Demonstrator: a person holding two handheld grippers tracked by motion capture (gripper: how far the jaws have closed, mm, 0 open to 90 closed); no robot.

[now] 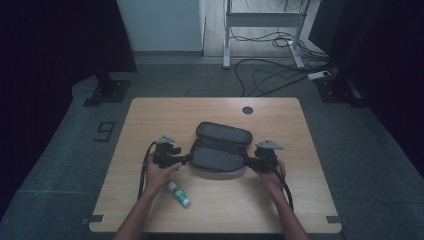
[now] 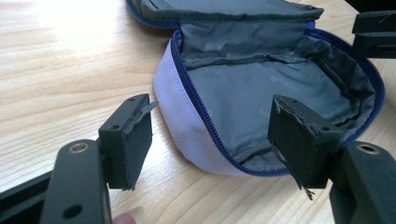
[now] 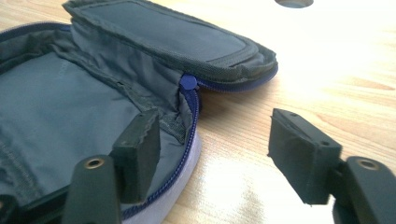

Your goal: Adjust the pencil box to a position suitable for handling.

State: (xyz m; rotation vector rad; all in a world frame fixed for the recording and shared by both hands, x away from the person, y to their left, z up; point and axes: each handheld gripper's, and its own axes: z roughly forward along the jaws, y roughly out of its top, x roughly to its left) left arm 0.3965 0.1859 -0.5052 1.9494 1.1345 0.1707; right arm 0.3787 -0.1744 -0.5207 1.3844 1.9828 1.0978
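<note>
A pale lilac zip pouch [image 1: 218,156] with a grey lining and a blue zipper lies open in the middle of the table, its lid folded back. My left gripper [image 1: 186,159] is open at the pouch's left end [image 2: 187,121], its jaws straddling the rim. My right gripper [image 1: 248,160] is open at the pouch's right end [image 3: 84,107], one jaw over the lining, the other over bare wood. A small white tube with a green label [image 1: 179,194] lies on the table near the left forearm.
The wooden table [image 1: 150,125] has a round cable hole [image 1: 247,110] at the back. Cables and a desk frame [image 1: 260,30] lie on the floor beyond. The other gripper's jaws [image 2: 373,32] show at the top right of the left gripper view.
</note>
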